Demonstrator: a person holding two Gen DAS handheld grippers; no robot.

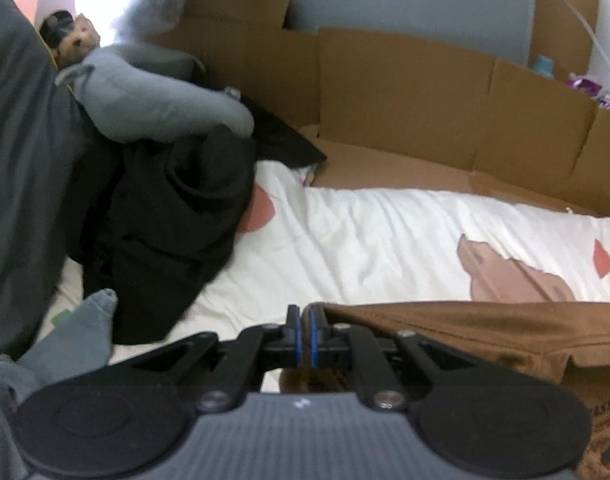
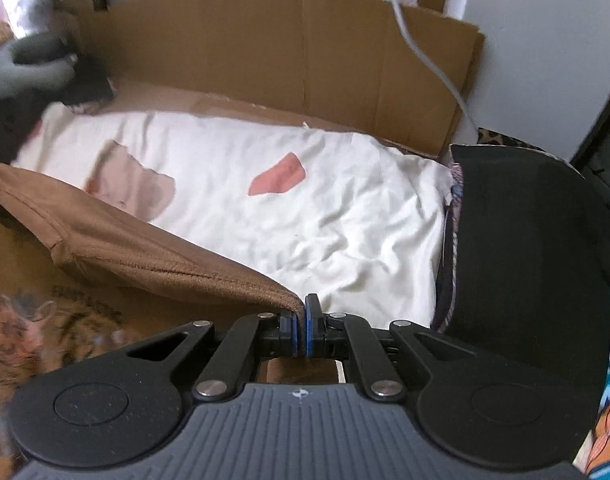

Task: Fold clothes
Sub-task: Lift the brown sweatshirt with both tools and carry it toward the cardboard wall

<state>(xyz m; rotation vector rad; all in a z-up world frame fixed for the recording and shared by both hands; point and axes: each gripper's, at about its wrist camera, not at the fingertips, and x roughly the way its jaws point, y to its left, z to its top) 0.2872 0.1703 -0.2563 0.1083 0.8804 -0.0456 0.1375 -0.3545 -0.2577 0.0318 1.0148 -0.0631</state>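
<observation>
Over a white quilt [image 2: 233, 200] walled by cardboard [image 1: 405, 80], both tongs, left [image 1: 303, 334] and right [image 2: 301, 330], are pinching shut on the brown garment's [image 2: 145, 248] stretched edge, folding barely begun, dark clothes [image 1: 177, 208] waiting.

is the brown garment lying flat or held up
Held up: the right gripper and left gripper are each shut on a corner of the brown garment, stretched above the white sheet.

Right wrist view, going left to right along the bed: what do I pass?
Brown garment, pinched at its corner by the right hand-held gripper → white bedsheet with a pink patch → black folded garment.
</observation>
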